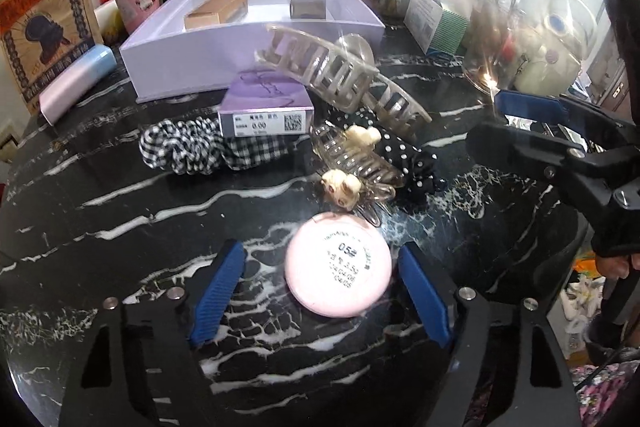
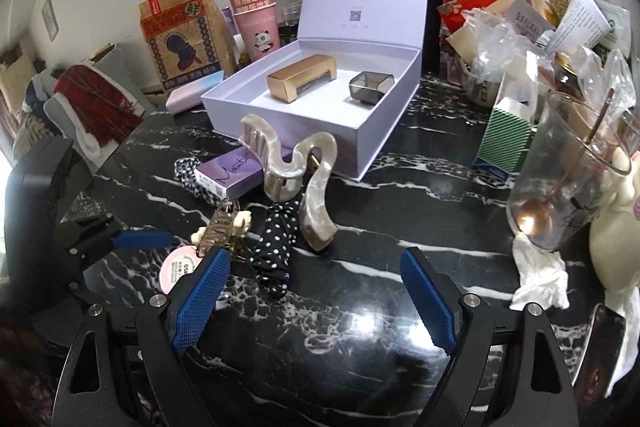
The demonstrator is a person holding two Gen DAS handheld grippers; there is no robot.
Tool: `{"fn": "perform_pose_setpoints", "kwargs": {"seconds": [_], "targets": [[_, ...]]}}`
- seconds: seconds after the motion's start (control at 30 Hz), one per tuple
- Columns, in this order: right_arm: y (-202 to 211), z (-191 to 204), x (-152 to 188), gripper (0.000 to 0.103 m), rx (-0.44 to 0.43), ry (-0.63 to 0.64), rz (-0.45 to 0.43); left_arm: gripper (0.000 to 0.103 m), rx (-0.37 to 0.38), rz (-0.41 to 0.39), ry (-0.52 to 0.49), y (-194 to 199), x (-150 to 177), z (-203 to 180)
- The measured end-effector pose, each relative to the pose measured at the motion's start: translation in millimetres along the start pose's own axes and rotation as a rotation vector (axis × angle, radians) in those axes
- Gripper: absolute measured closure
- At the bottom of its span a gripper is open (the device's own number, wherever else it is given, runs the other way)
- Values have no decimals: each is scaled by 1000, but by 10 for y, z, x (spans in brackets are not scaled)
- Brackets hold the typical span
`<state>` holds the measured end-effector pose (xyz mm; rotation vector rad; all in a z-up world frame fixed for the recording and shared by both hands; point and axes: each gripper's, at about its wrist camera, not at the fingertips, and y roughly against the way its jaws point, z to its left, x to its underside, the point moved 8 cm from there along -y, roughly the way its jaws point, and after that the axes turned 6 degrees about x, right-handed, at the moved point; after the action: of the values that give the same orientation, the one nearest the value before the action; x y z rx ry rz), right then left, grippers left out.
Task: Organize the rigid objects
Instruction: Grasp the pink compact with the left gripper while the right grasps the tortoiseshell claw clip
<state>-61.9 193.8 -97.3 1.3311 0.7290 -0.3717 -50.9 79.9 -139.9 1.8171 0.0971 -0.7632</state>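
Pink round compact (image 1: 338, 264), printed label up, lies lower centre between the left gripper (image 1: 320, 291) pads, untouched. Right gripper (image 2: 316, 301) jaws apart, empty.

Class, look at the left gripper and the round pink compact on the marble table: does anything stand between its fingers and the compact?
Nothing visible does. The pink compact lies flat between the left gripper's open blue pads, with only bare table in the gaps. The small clear hair claw lies just beyond it.
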Motion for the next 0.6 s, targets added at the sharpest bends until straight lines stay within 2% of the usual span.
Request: {"fn": "perform_pose_setpoints", "kwargs": {"seconds": [0.03, 0.17, 0.23, 0.6], "targets": [[-17, 17, -1, 15, -2, 6, 5, 24, -3, -6, -4, 4, 5, -1], [-51, 93, -14, 15, -24, 14, 11, 46, 2, -24, -22, 34, 3, -6], [-65, 133, -25, 15, -39, 13, 13, 52, 7, -35, -7, 48, 4, 20], [-153, 431, -111, 15, -118, 42, 18, 52, -51, -52, 50, 125, 21, 369]]}}
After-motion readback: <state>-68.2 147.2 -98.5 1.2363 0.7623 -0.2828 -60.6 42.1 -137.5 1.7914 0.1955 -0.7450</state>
